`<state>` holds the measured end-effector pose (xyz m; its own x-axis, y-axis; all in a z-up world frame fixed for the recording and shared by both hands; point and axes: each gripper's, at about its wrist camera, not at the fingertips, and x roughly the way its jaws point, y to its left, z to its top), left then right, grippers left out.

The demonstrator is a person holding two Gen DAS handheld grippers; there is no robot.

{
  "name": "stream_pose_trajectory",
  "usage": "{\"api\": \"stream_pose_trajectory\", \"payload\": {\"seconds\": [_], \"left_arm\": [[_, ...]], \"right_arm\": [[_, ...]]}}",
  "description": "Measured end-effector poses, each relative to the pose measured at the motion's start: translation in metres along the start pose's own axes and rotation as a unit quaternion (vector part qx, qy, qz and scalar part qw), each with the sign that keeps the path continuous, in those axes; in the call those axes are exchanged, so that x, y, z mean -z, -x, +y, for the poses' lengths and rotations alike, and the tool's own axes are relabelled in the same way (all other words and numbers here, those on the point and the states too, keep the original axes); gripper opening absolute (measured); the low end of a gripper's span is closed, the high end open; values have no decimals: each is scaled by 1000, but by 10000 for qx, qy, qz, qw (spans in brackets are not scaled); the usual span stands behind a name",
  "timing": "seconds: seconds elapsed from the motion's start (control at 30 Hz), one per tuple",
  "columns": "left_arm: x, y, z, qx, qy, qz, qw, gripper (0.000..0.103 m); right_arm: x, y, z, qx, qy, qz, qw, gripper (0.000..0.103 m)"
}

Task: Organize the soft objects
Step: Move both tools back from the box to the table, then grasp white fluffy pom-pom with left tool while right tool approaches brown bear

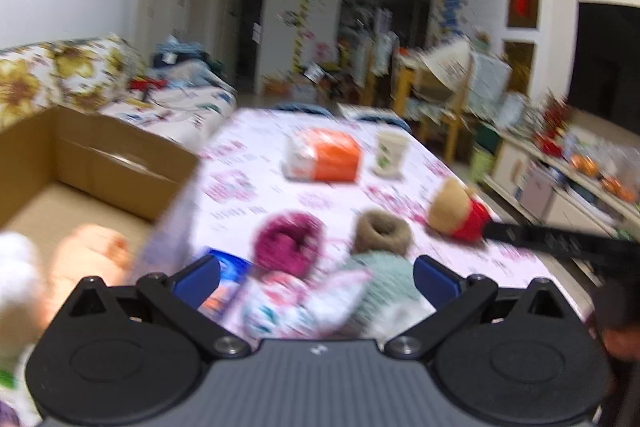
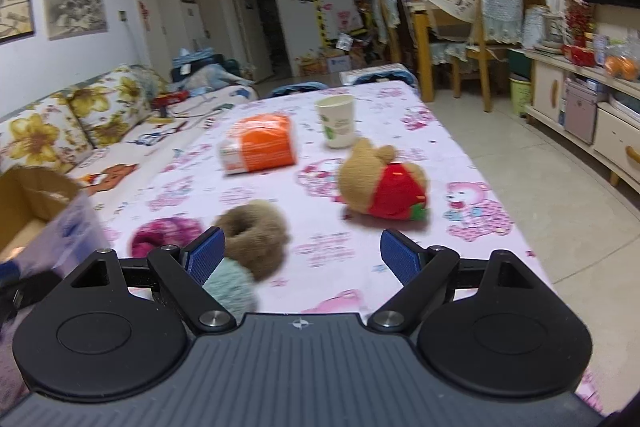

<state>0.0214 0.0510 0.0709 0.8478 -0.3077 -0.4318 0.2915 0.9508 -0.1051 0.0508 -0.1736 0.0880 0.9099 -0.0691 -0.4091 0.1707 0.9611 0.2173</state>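
A table with a pink patterned cloth (image 2: 340, 251) holds a magenta yarn ball (image 1: 290, 241), a brown yarn ball (image 1: 382, 229), a mint yarn ball (image 1: 384, 279) and a plush bear in a red shirt (image 1: 460, 213). A cardboard box (image 1: 92, 163) at the left holds a pale plush (image 1: 88, 259). My left gripper (image 1: 316, 281) is open above a patterned soft pouch (image 1: 304, 303). My right gripper (image 2: 302, 259) is open over the cloth, right of the brown yarn (image 2: 254, 235) and mint yarn (image 2: 232, 287), in front of the bear (image 2: 380, 183).
An orange tissue pack (image 2: 260, 143) and a paper cup (image 2: 336, 121) stand further back on the table. A floral sofa (image 2: 80, 119) runs along the left. Chairs (image 2: 472, 39) and a low cabinet (image 2: 592, 99) stand at the right.
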Motion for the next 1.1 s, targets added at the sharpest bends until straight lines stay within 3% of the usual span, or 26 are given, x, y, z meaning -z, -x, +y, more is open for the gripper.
{"api": "stream_pose_trajectory", "payload": {"seconds": [0.2, 0.47, 0.8, 0.97, 1.1], "left_arm": [[15, -18, -26, 356, -310, 455, 9978, 102], [26, -41, -41, 341, -459, 719, 9958, 95], [38, -53, -52, 327, -688, 897, 9931, 87], [40, -56, -53, 308, -709, 951, 9925, 80], [42, -59, -55, 299, -713, 983, 9921, 68]], "right_arm": [[-9, -32, -37, 346, -160, 129, 9992, 103], [-19, -79, -71, 351, 73, 45, 9993, 103], [-27, -122, -69, 87, 485, 136, 9987, 103], [-23, -139, -62, 503, 816, 181, 9952, 103], [-25, -153, -66, 653, 920, 254, 9933, 103]]}}
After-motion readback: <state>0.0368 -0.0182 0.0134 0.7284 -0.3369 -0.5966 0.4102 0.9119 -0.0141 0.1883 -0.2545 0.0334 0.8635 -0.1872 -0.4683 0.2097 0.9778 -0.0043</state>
